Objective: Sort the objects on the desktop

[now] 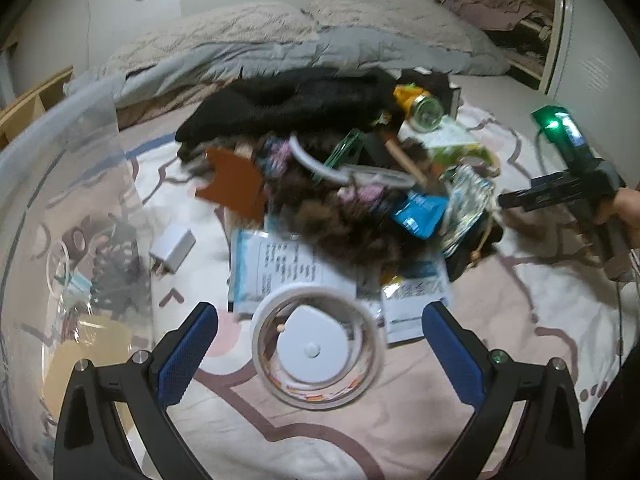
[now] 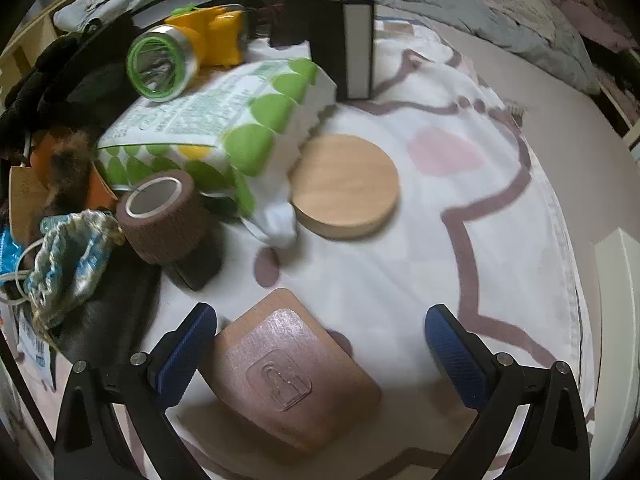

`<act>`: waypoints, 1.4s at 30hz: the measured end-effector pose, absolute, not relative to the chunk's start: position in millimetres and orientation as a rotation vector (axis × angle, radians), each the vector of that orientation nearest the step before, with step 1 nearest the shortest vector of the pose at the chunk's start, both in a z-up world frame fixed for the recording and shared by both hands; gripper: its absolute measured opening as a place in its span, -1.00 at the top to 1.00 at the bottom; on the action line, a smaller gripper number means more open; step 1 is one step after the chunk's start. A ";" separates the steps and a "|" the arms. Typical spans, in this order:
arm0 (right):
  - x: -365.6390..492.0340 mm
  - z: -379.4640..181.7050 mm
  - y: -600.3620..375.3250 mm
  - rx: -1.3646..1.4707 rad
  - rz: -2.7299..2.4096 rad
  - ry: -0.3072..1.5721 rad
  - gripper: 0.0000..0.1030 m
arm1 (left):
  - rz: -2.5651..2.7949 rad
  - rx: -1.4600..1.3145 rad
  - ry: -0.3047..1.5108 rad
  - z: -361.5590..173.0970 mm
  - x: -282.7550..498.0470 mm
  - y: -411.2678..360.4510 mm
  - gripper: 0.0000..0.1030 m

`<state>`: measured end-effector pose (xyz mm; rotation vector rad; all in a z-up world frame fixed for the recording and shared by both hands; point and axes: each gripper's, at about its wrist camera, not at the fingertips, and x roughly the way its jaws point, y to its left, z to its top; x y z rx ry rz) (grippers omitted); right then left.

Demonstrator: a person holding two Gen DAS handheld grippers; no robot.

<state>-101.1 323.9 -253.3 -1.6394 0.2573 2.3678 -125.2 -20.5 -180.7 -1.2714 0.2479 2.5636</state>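
Note:
In the left wrist view my left gripper (image 1: 320, 340) is open over a roll of clear tape (image 1: 318, 346) with a white disc inside it; the roll lies between the blue pads, touching neither. Behind it lies a heap of papers, packets and dark cloth (image 1: 340, 184). In the right wrist view my right gripper (image 2: 320, 344) is open above a brown wooden board (image 2: 290, 376) with a clear hook stuck on it; the left pad is close to the board's edge. A round wooden lid (image 2: 346, 186), a brown bandage roll (image 2: 164, 216) and a green-dotted packet (image 2: 224, 120) lie beyond.
A clear plastic bin (image 1: 68, 248) with several items stands at the left. A white charger (image 1: 172, 252) lies beside it. The other gripper (image 1: 576, 184), held by a hand, shows at the right. A yellow flashlight (image 2: 184, 50) and a black-and-white box (image 2: 352, 36) stand farther back.

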 end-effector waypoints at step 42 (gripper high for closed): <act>-43.4 -238.4 253.5 -1.909 2.463 0.255 -0.36 | 2.360 -1.584 0.177 -229.4 -116.5 -36.7 -0.77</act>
